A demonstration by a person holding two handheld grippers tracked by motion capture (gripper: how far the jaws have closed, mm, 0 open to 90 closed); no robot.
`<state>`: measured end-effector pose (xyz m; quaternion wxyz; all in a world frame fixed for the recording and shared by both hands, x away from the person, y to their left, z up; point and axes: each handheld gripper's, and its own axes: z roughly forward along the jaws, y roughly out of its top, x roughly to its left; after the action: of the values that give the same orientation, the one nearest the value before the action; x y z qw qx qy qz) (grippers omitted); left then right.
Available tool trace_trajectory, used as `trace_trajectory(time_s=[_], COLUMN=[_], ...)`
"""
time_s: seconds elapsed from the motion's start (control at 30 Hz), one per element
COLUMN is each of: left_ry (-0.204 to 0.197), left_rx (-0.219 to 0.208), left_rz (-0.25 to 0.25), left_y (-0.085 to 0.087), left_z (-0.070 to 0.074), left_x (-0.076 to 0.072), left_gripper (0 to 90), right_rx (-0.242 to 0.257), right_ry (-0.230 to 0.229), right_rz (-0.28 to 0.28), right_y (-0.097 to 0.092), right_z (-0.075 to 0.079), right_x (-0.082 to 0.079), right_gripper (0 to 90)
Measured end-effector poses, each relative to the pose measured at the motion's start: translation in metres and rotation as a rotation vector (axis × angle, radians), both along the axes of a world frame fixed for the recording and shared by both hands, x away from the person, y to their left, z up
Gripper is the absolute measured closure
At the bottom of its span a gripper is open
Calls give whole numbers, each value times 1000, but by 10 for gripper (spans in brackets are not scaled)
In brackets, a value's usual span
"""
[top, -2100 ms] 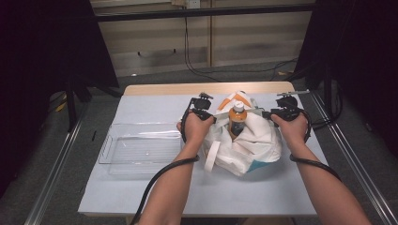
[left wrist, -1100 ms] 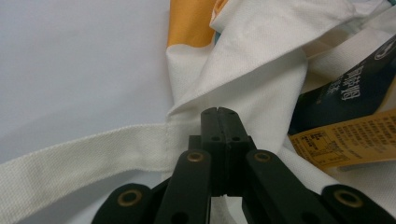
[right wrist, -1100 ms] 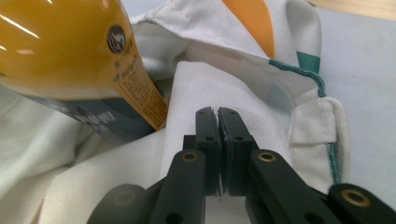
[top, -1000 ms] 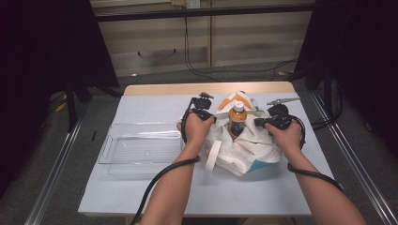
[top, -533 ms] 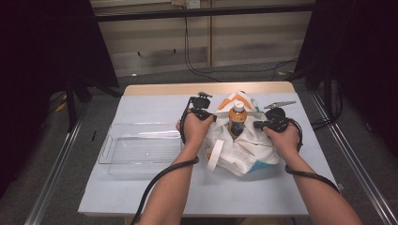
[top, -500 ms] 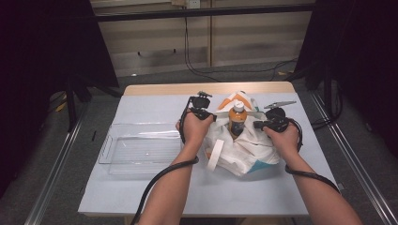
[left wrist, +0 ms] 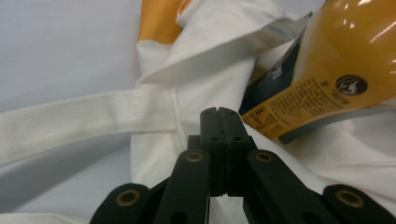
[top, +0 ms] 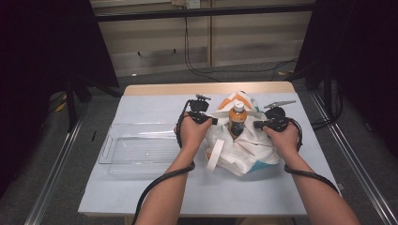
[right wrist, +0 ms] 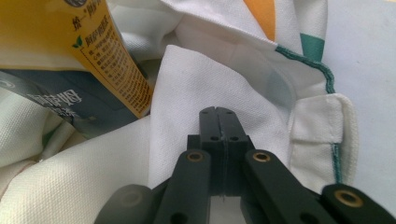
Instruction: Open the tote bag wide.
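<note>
While the white tote bag (top: 244, 147) sits at centre frame in the high view, the orange bottle (top: 237, 119) stands inside its mouth. Left gripper (top: 212, 121) and right gripper (top: 257, 125) are each pinched tight on the bag's rim, either side. Bottle's not lifted yet; the clear tray (top: 141, 150), left of centre, waits unfilled.

Both forearms entering from six o'clock, left forearm angled toward twelve, right forearm toward eleven, left tongs (top: 215, 121) pointing to three o'clock, jaws pressed together, right tongs (top: 256, 125) pointing to nine o'clock, jaws likewise closed, each hand wrapped round its handle
</note>
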<state>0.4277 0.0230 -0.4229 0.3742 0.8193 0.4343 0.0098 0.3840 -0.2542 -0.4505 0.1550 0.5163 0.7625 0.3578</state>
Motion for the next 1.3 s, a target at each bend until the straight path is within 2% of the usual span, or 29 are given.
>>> trace_trajectory(time_s=[0.03, 0.07, 0.1, 0.13, 0.17, 0.23, 0.3, 0.37, 0.43, 0.5, 0.53, 0.67, 0.77, 0.8, 0.83, 1.0, 1.03, 1.1, 1.3], left_ry=[-9, -6, 4, 7, 8, 13, 18, 24, 27, 31, 31, 47, 53, 51, 50, 55, 58, 57, 54], left_rx=[38, 47, 60, 55, 71, 64, 84, 79, 103, 79, 92, 86, 72, 85, 67, 79, 63, 60, 77], left_rz=[0, 11, 0, 9, -2, 11, 3, 6, -1, 16, 6, 7, 13, -2, 11, -5, 10, 14, 6], left_y=[0, -1, 0, 0, 1, 0, 1, 2, 3, 3, 3, 3, 3, 4, 3, 5, 4, 4, 5], left_z=[-2, -3, -5, -7, -7, -10, -13, -17, -21, -24, -25, -28, -28, -27, -27, -26, -27, -27, -26], left_x=[0, -1, 0, 0, 1, 1, 1, 2, 1, 1, 1, 2, 1, 2, 1, 1, 1, 0, 0], left_gripper=[900, 900, 900, 900, 900, 900, 900, 900, 900, 900, 900, 900, 900, 900, 900, 900, 900, 900, 900], right_rx=[0, 3, 5, 6, 8, 8, 14, 18, 25, 34, 38, 44, 37, 43, 50, 83, 82, 80, 72], right_ry=[-1, 2, 1, 1, -2, -4, -9, -15, -18, -21, -27, -29, -43, -41, -41, -52, -55, -60, -36], right_rz=[-3, -6, -5, -5, -5, -3, -4, -1, -6, -7, -5, -6, 4, 7, 9, 32, 37, 51, 61], right_y=[0, 0, 0, -1, -1, -1, -1, -2, -2, -3, -3, -4, -4, -4, -5, -10, -11, -13, -17], right_z=[0, 0, 0, 0, -1, -1, -2, -3, -4, -5, -6, -5, -2, -1, 0, 8, 10, 13, 7], right_x=[0, -1, -1, -1, -1, -1, -2, -2, -3, -4, -4, -5, -7, -8, -9, -15, -17, -20, -29], right_gripper=[900, 900, 900, 900, 900, 900, 900, 900, 900, 900, 900, 900, 900, 900, 900, 900, 900, 900, 900])
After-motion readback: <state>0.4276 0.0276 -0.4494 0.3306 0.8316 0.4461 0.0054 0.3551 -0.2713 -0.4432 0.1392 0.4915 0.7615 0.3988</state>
